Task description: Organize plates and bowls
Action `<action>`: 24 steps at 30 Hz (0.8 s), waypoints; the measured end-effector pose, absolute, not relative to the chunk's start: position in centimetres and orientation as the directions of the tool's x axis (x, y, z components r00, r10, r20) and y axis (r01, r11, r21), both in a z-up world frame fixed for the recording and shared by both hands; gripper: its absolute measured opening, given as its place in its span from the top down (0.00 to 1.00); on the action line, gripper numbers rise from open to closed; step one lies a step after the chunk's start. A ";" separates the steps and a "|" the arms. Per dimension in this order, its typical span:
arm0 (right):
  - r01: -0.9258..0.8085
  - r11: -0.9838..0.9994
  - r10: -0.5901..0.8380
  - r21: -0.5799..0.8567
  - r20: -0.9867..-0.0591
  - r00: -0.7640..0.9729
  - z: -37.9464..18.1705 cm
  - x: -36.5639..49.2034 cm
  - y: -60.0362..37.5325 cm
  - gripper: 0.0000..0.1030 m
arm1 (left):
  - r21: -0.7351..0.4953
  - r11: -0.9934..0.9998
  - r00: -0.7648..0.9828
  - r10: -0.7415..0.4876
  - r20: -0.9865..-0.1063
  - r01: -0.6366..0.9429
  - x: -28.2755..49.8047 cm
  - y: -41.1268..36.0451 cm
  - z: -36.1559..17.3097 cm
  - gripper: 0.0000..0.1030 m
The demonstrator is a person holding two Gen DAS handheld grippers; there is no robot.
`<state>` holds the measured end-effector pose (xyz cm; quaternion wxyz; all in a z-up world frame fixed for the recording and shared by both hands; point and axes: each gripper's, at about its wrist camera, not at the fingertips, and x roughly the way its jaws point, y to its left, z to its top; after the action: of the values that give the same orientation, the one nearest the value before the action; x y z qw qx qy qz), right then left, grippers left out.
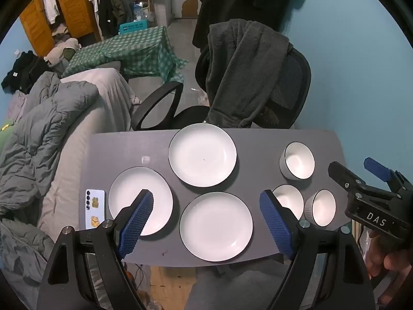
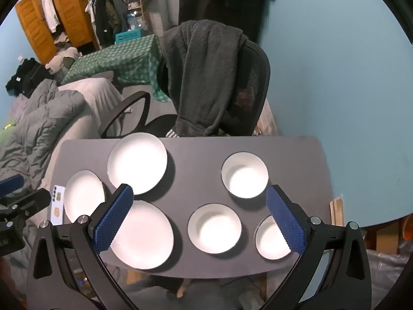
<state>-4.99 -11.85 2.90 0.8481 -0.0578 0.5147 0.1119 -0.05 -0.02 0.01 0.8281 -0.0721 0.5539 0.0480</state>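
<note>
Three white plates lie on a grey table (image 1: 124, 149): a far plate (image 1: 202, 155), a left plate (image 1: 129, 196) and a near plate (image 1: 216, 226). Three white bowls stand to the right: a far bowl (image 1: 298, 160), a middle bowl (image 1: 289, 199) and a right bowl (image 1: 322, 207). My left gripper (image 1: 206, 199) hovers open above the near plate, nothing between its blue pads. In the right wrist view, my right gripper (image 2: 200, 193) hangs open above the middle bowl (image 2: 214, 228), beside the far bowl (image 2: 244, 175) and right bowl (image 2: 271, 240). The right gripper (image 1: 358, 173) also shows at the left wrist view's right edge.
A phone (image 1: 95, 209) lies at the table's left edge. An office chair draped with a dark garment (image 1: 247, 75) stands behind the table. A bed with grey quilts (image 1: 46, 129) runs along the left. A blue wall (image 2: 348, 90) is on the right.
</note>
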 end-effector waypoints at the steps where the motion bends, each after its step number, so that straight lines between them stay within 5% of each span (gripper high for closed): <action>1: -0.249 0.968 0.153 0.040 -0.879 0.452 2.9 -5.0 -12.0 0.02 | -0.065 0.985 0.382 0.002 -0.924 -0.162 -0.1 -0.1 0.1 0.17; 24: -0.264 0.964 0.151 0.032 -0.884 0.442 2.9 -5.9 -10.8 0.02 | -0.134 0.973 0.405 -0.047 -0.913 -0.188 -1.1 1.8 0.2 0.17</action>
<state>-5.89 -10.84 2.87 0.8474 -0.0550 0.5138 0.1223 -1.13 1.75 0.18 0.8311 -0.1082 0.5439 0.0424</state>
